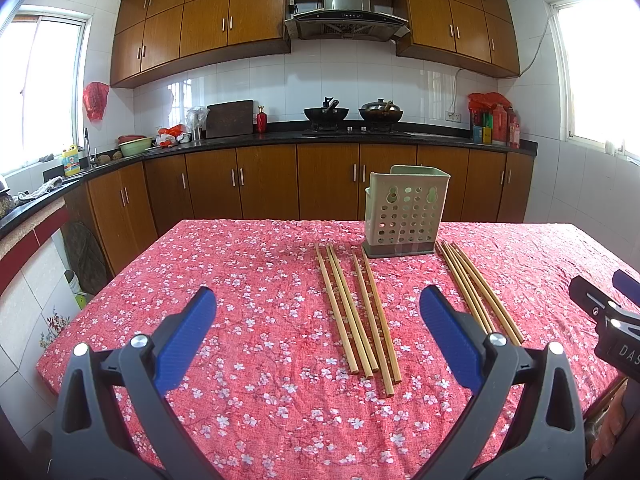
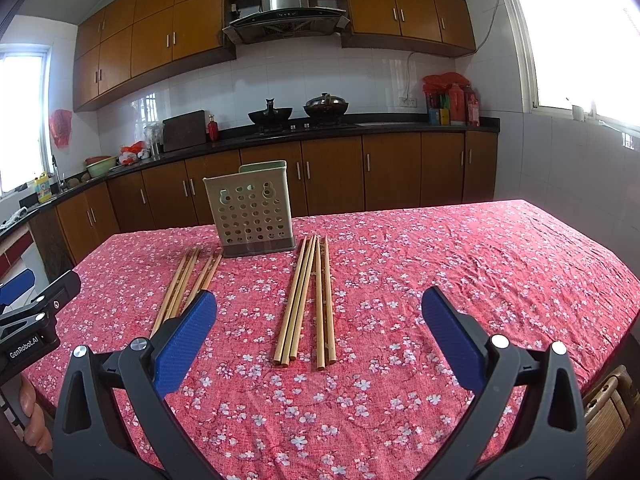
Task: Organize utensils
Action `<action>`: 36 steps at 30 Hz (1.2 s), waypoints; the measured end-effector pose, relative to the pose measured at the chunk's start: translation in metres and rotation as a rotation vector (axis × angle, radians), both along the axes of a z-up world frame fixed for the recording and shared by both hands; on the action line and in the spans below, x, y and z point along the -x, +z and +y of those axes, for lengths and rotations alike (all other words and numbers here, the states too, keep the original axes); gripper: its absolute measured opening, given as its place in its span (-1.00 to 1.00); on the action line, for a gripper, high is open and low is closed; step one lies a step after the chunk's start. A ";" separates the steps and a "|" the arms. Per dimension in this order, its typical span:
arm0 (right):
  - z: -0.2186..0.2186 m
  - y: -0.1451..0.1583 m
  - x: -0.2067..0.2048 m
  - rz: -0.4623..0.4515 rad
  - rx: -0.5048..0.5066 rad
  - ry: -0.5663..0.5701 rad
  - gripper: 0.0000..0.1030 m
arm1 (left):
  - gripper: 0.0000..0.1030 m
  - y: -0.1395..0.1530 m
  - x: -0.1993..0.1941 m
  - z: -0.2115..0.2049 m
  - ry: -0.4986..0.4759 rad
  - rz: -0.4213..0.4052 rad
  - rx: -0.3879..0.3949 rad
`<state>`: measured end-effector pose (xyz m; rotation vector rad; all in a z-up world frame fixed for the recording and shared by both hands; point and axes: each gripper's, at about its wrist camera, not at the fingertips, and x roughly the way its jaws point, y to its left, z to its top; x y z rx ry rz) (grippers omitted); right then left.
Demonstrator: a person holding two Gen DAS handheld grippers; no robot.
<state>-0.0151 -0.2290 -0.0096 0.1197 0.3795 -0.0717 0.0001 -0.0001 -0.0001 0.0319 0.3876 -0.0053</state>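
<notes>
A pale green perforated utensil holder [image 1: 404,212] stands upright on the red floral tablecloth [image 1: 240,280]; it also shows in the right wrist view [image 2: 250,210]. Two groups of several wooden chopsticks lie flat in front of it: a left group [image 1: 356,312] [image 2: 184,284] and a right group [image 1: 478,290] [image 2: 308,300]. My left gripper [image 1: 318,320] is open and empty above the table, with the left group between its fingers. My right gripper [image 2: 320,322] is open and empty, with the right group between its fingers. Each gripper shows at the other view's edge.
The table's near edge runs close below both grippers. Beyond the table stand brown kitchen cabinets [image 1: 328,180], a black counter with two woks [image 1: 352,114] and bottles [image 1: 496,124]. A wicker chair [image 2: 608,412] sits at the table's right corner.
</notes>
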 end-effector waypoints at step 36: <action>-0.019 -0.011 -0.024 0.081 -0.050 -0.024 0.97 | 0.93 -0.010 -0.023 0.011 0.027 0.087 0.024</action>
